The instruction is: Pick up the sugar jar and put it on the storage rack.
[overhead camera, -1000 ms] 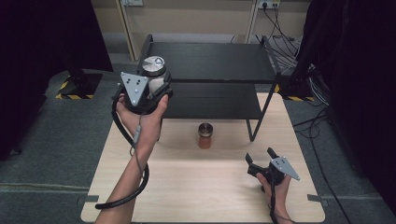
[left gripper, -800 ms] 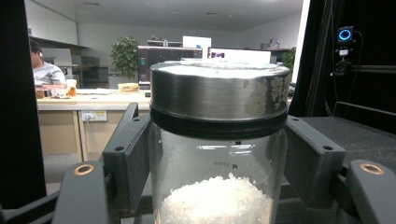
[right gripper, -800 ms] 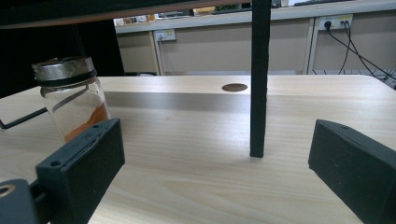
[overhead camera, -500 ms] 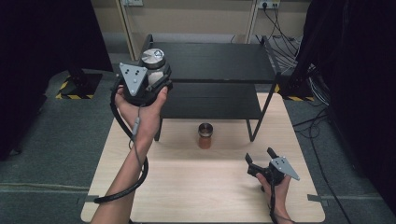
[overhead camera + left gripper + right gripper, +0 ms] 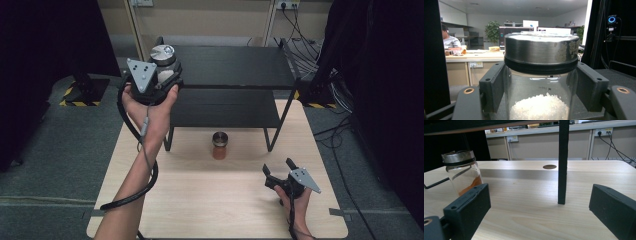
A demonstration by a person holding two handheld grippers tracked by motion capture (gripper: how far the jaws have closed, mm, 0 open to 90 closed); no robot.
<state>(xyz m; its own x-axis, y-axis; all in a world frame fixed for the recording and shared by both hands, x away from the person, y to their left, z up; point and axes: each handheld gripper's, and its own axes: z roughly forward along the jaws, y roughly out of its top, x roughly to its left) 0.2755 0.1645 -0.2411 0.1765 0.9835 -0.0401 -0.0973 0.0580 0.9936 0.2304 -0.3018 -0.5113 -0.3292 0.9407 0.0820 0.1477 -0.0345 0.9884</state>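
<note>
Your left gripper (image 5: 159, 75) had the jar (image 5: 163, 59) clamped upright between its jaws, held up at the near left corner of the shelf's (image 5: 235, 65) top deck, about 11 o'clock from the middle of the table (image 5: 200, 200). In the left gripper view the two pads sat flat against the glass on either side, just under the metal lid (image 5: 541, 50), with white grains (image 5: 540, 106) heaped in the bottom. The jar's long axis stood vertical and its base looked close to the level of the top deck, which lay toward 1 o'clock from the jaws. I judge the coming move as a short carry that way and a set-down; keep the jar upright so the base lands flat rather than catching the edge.

Your right gripper (image 5: 282, 172) rested low on the table at about 4 o'clock, jaws wide apart with nothing between them. In its own view the second jar (image 5: 461, 173), holding orange powder, stood at 10 o'clock beyond the left pad, untouched, and a shelf leg (image 5: 562, 162) rose at 12 o'clock. That right hand was the nearer one to the second jar.
</note>
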